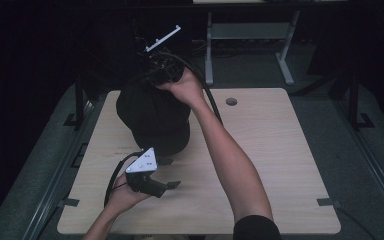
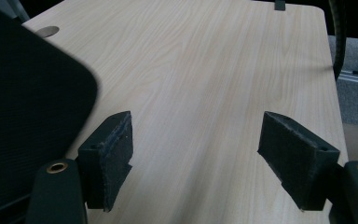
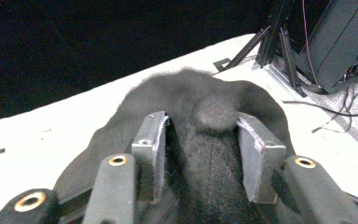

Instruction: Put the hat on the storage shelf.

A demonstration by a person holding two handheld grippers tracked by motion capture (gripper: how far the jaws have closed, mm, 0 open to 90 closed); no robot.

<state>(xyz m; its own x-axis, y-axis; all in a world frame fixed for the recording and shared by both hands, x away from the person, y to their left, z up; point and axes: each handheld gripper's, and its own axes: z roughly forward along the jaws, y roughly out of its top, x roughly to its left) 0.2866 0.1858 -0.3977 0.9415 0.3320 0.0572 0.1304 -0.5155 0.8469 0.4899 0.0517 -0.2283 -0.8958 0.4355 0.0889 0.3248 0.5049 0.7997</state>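
step: cap (image 1: 152,117) being set down | right gripper (image 3: 200,154): jaws parted around crown, pads seemingly clear | left gripper (image 2: 198,163): spread, empty | advice: lift straight off so table (image 1: 275,150) placement is kept

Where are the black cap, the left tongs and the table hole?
black cap (image 1: 152,117), high view, on its crown.
left tongs (image 2: 196,154), left gripper view, midway between the pads.
table hole (image 1: 231,102), high view, on its centre.

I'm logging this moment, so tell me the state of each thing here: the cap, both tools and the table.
Black cap: on the table, crown up, top button between the right tool's jaws.
Right tool: above the cap's crown, jaws partly apart, pads straddling the button.
Left tool: jaws wide open, nothing between them, beside the cap.
Table: bears the cap.
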